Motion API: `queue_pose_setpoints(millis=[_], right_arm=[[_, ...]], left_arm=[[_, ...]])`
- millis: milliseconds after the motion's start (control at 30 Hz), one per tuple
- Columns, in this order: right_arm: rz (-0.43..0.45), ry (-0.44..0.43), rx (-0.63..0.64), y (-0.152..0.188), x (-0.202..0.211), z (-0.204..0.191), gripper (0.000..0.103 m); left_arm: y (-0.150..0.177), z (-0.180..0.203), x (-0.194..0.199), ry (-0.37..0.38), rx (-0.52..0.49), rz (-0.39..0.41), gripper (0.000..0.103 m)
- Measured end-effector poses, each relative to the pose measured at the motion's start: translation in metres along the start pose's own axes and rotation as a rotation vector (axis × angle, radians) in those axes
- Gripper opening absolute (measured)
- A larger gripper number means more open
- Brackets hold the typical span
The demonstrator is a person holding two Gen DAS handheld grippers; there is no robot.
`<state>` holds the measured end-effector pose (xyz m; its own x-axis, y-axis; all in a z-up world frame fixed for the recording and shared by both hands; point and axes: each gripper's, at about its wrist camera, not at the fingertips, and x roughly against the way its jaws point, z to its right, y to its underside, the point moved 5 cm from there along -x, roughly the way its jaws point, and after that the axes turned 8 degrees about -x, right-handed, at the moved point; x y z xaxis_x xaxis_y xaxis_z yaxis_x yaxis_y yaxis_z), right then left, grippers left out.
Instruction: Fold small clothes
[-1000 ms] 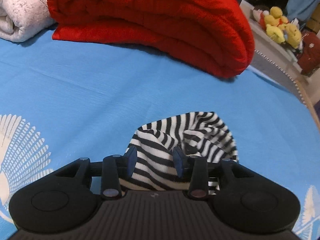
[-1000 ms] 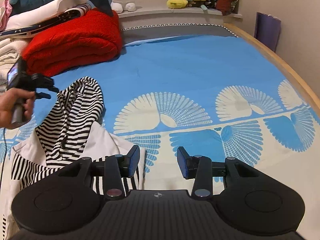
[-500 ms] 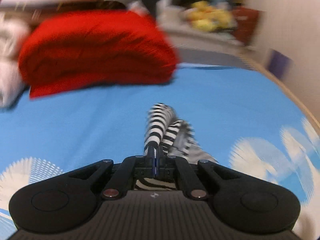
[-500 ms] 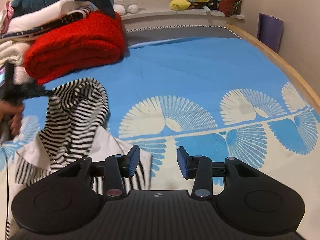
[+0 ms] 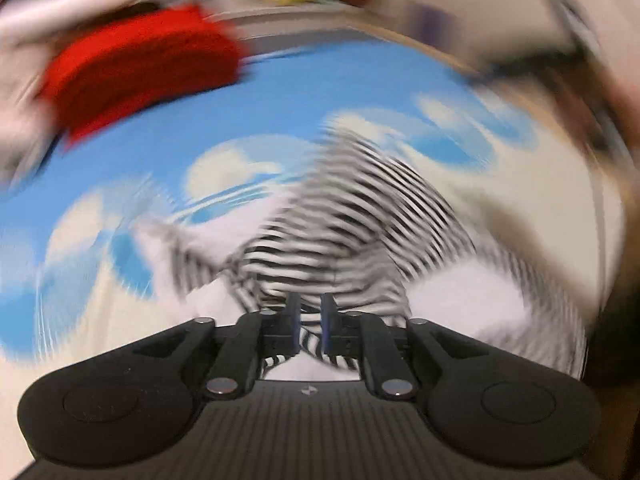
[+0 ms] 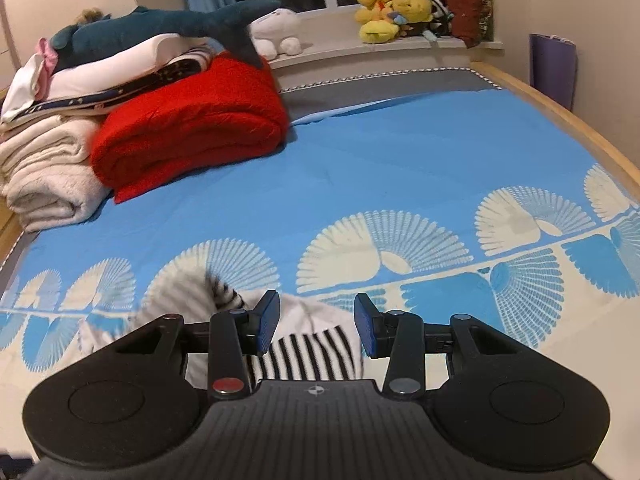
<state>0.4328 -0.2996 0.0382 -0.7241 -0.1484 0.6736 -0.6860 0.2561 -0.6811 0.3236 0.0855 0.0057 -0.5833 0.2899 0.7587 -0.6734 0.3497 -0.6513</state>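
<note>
Left wrist view is heavily motion-blurred. Left gripper (image 5: 307,322): jaws narrow and opening, with striped cloth of the black-and-white striped garment (image 5: 360,216) in the slim gap between them. Blur hides whether the pads press on it, so I can't tell if it's held.

The garment lies bunched on the bed (image 6: 400,160), near its front edge, on the pale fan-patterned band of the blue sheet (image 6: 420,184). In the left view it spreads ahead of the fingers, with white fabric beside the stripes. In the right view a striped hem shows just under and between the right gripper's fingers, with white cloth around it and a blurred striped lump to the left.

Right gripper (image 6: 316,322): jaws at a medium gap, nothing gripped, blue pads (image 6: 269,322) clear of the cloth, hovering above the garment.

Far-left corner of the bed: folded red blanket (image 6: 188,128) beside a cream blanket (image 6: 48,176), stacked white bedding and a plush shark (image 6: 160,28) on top. Yellow plush toys (image 6: 394,14) sit on the window ledge beyond the far edge. Wooden bed frame (image 6: 560,116) runs along the right edge.
</note>
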Motion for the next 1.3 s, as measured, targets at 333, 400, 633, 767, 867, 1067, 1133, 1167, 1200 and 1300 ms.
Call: queue_pose_setpoints(millis=[333,400,633,767,867,1067,1133,1167,1200,1300], right_arm=[[-0.134,-0.073,-0.013,0.026,-0.022,-0.017,0.043],[-0.166,-0.086,-0.025,0.03,-0.027,-0.019,0.043],[-0.202,-0.119,-0.071,0.032,-0.034,-0.017,0.043],[-0.21,-0.113,-0.087,0.029,-0.038,-0.011,0.043],[-0.207,-0.107,-0.104,0.027,-0.038,-0.007,0.043],[-0.186,-0.078,-0.139,0.025,-0.036,0.002,0.043],[-0.186,-0.072,-0.146,0.026,-0.037,0.002,0.043],[-0.19,-0.071,-0.148,0.028,-0.039,0.003,0.043],[-0.195,-0.071,-0.149,0.028,-0.04,0.003,0.043],[-0.22,-0.081,-0.154,0.034,-0.045,0.0,0.043]], left_arm=[[-0.004,-0.055,-0.098,0.053,0.564,-0.081,0.064],[-0.001,-0.058,-0.112,0.054,0.618,-0.104,0.065],[0.01,-0.064,-0.153,0.038,0.724,-0.176,0.029],[-0.021,-0.058,-0.123,-0.017,0.596,-0.043,0.005],[-0.057,-0.045,-0.068,0.049,0.476,0.172,0.005],[-0.073,0.03,0.027,0.417,0.05,0.406,0.006],[-0.049,0.062,0.015,0.575,-0.093,0.205,0.013],[-0.029,0.078,0.004,0.608,-0.188,0.091,0.016],[-0.014,0.088,-0.002,0.594,-0.267,0.037,0.016],[-0.003,0.075,-0.015,0.54,-0.236,-0.008,0.016]])
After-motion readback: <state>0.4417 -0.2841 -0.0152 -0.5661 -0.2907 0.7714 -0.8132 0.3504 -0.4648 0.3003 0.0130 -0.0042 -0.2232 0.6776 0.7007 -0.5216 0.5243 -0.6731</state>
